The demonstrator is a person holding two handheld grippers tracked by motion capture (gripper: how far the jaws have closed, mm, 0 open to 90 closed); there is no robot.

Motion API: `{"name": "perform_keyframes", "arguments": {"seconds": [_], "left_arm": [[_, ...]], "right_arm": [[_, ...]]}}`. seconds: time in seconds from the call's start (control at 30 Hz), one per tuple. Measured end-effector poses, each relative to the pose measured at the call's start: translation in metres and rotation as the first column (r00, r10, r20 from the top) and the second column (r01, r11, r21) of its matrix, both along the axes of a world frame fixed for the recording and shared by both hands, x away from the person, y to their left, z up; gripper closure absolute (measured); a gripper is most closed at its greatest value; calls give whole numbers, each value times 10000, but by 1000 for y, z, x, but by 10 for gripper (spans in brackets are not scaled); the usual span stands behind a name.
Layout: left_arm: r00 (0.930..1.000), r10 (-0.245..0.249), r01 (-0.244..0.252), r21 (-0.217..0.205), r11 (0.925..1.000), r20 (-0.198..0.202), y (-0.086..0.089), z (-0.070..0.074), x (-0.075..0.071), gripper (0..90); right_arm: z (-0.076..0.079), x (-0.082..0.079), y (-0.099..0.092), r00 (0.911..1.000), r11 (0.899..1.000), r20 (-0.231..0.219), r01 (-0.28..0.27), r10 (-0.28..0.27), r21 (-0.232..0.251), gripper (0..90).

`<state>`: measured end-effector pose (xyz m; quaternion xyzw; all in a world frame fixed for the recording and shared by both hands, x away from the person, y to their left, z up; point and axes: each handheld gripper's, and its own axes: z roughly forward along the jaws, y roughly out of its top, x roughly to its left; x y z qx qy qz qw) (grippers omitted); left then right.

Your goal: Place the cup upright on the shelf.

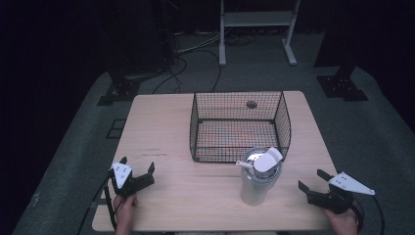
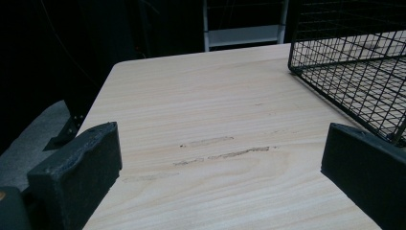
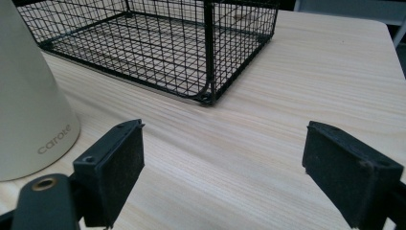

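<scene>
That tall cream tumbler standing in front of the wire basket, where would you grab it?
Probably around the tumbler's plain side wall, below the lid, coming in level from its right with the right gripper, which is nearest and open. It stands upright, the wall is smooth and round, and the lid's raised flap makes the top awkward.

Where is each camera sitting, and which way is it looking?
High view: above the person's side, looking down on the table; both hands hold grippers.
Left gripper view: rides the left hand-held gripper, facing the table's far edge; open jaws show.
Right gripper view: rides the right hand-held gripper, beside the white tumbler; open jaws show.
All share the wire basket.
</scene>
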<state>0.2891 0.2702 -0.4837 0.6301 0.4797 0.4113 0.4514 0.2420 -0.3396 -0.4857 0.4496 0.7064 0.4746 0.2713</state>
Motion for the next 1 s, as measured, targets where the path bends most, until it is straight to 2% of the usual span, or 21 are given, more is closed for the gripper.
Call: {"name": "perform_keyframes", "arguments": {"seconds": [0.2, 0.27, 0.3, 0.33, 0.5, 0.6, 0.77, 0.8, 0.9, 0.97, 1.0], "left_arm": [[10000, 56, -55, 12, 10000, -48, 0, 0, 0, 0], [10000, 53, -53, 3, 10000, -56, 0, 0, 0, 0], [10000, 53, -53, 3, 10000, -56, 0, 0, 0, 0], [10000, 23, -23, 1, 10000, -47, -1, 0, 0, 0], [10000, 21, -21, 2, 10000, -33, -1, 0, 0, 0], [10000, 16, -16, -34, 10000, -53, 0, 0, 0, 0], [10000, 41, -42, -83, 10000, -62, 1, 0, 0, 0], [10000, 41, -42, -105, 9999, -57, 1, 0, 0, 0], [10000, 39, -40, -117, 9999, -60, 1, 0, 0, 0], [10000, 29, -30, -151, 9999, -56, 1, 0, 0, 0], [10000, 25, -26, -166, 9999, -76, 1, 0, 0, 0]], "right_arm": [[6, -1, 2, 9991, 9993, 154, -385, 385, 37, 133], [11, -1, 5, 9967, 9969, 234, -783, 781, 87, 133], [11, -1, 5, 9967, 9969, 234, -783, 781, 87, 133], [15, -2, 9, 9937, 9940, 265, -1087, 1084, 102, 132], [25, -4, 17, 9863, 9869, 370, -1605, 1610, -172, 126], [32, -5, 25, 9799, 9800, 240, -1973, 1979, -254, 126], [37, -4, 30, 9736, 9740, 286, -2265, 2266, -73, 126], [39, -4, 32, 9688, 9692, 271, -2464, 2464, -33, 126], [42, -4, 34, 9667, 9670, 258, -2544, 2546, -123, 126], [44, -5, 35, 9634, 9638, 296, -2659, 2664, -182, 126], [46, -6, 37, 9590, 9594, 291, -2814, 2818, -170, 126]]}}
